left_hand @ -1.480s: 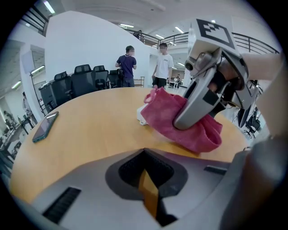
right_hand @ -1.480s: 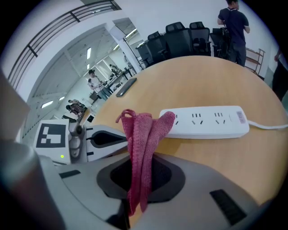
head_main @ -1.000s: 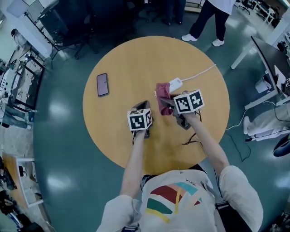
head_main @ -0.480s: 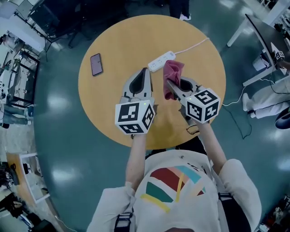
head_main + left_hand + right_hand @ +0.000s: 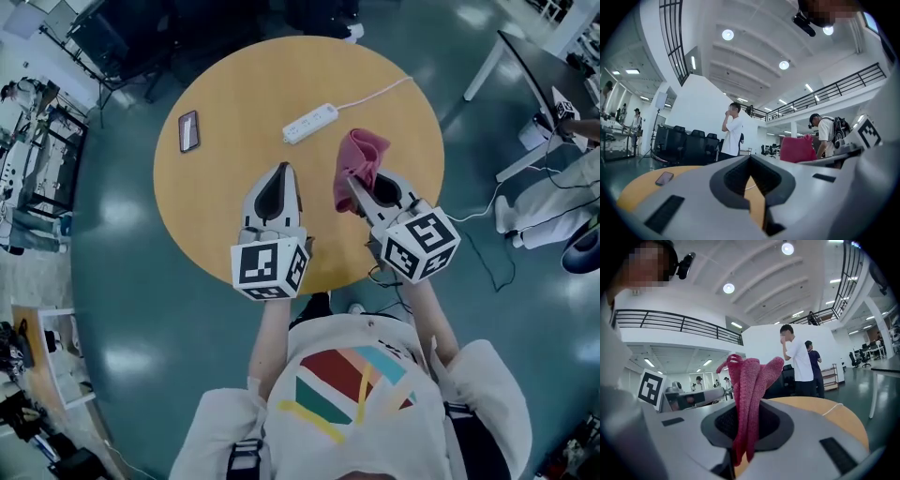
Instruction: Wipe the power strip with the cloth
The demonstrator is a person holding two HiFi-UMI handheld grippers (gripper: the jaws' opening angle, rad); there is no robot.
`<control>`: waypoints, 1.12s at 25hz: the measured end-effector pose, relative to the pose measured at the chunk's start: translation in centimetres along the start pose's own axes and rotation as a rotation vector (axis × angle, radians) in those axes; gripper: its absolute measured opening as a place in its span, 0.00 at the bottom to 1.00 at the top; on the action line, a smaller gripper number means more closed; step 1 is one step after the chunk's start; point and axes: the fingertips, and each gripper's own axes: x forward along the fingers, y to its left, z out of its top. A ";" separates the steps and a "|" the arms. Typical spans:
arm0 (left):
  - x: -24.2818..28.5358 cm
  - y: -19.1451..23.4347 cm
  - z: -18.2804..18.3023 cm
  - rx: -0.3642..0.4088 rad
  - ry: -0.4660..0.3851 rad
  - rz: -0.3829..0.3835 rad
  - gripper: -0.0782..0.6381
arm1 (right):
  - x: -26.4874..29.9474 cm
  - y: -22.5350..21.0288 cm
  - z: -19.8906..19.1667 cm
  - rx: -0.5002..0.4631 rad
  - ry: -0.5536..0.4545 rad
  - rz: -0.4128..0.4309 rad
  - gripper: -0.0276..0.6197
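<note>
A white power strip [image 5: 310, 123] lies on the far part of the round wooden table [image 5: 225, 169], its cable [image 5: 375, 94] running off to the right. My right gripper [image 5: 351, 190] is shut on a folded pink cloth [image 5: 357, 165], which stands up from the jaws [image 5: 749, 394]. It is held in the air, nearer to me than the strip and to its right. My left gripper [image 5: 282, 170] is shut with nothing in it, raised beside the right one. The left gripper view shows the cloth [image 5: 798, 148] at the right.
A dark phone [image 5: 188, 130] lies at the table's left side, also visible in the left gripper view as the phone [image 5: 664, 178]. People stand beyond the table, one in a white shirt [image 5: 800, 363]. Desks and chairs ring the table on a teal floor.
Both grippers have lifted off the table and drawn back toward me. The cloth came up off the power strip with the right gripper, leaving the strip bare.
</note>
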 end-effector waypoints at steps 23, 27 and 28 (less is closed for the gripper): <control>-5.1 -3.9 0.1 0.041 -0.029 0.040 0.17 | -7.1 1.8 -3.0 0.036 -0.045 0.005 0.10; -4.5 -3.7 -0.3 0.026 -0.025 0.032 0.17 | -6.6 1.7 -4.1 -0.010 0.007 -0.003 0.10; -4.3 -3.8 -0.5 0.026 -0.021 0.028 0.17 | -6.6 1.7 -4.4 -0.040 0.027 -0.008 0.10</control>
